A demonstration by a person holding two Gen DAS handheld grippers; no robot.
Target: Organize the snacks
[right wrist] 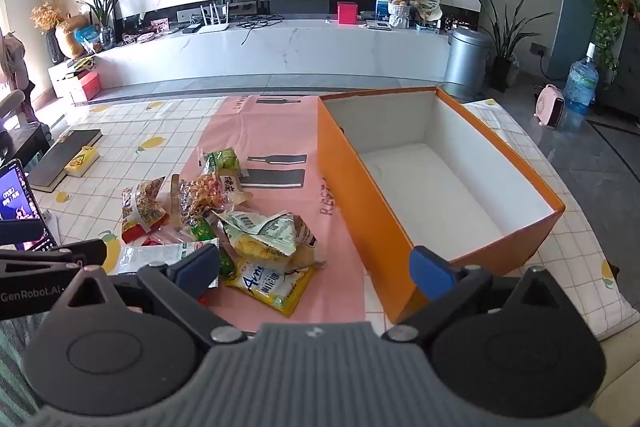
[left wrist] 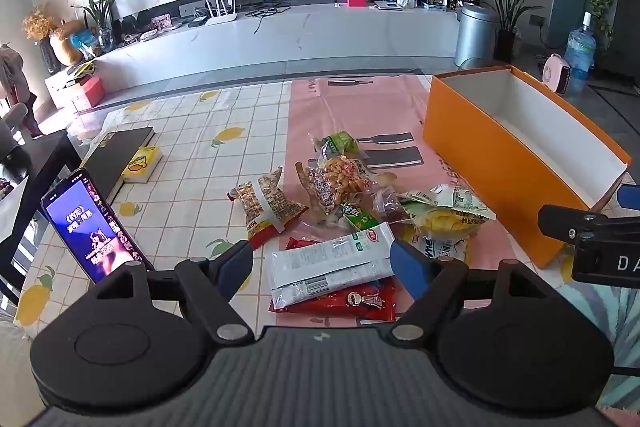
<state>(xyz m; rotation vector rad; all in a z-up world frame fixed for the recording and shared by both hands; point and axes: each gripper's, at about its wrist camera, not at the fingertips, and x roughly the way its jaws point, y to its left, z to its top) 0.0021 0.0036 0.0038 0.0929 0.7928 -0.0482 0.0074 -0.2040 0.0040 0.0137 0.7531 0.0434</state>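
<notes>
Hovering with blue pads spread wide, the left tool [left wrist: 322,263] brackets one white packet [left wrist: 332,263] atop one red packet [left wrist: 344,301]. The right tool [right wrist: 316,269] gapes wide, empty. Beyond, about eight more snacks cluster left of one orange box [right wrist: 360,187].

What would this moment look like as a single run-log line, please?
phase: start | left claw: open above white packet | right claw: open, holding nothing | orange box: empty | snack pile: on table

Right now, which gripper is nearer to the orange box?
Right. The right gripper hovers open at the orange box's near corner; the left gripper is open over the snack pile, further left.
</notes>
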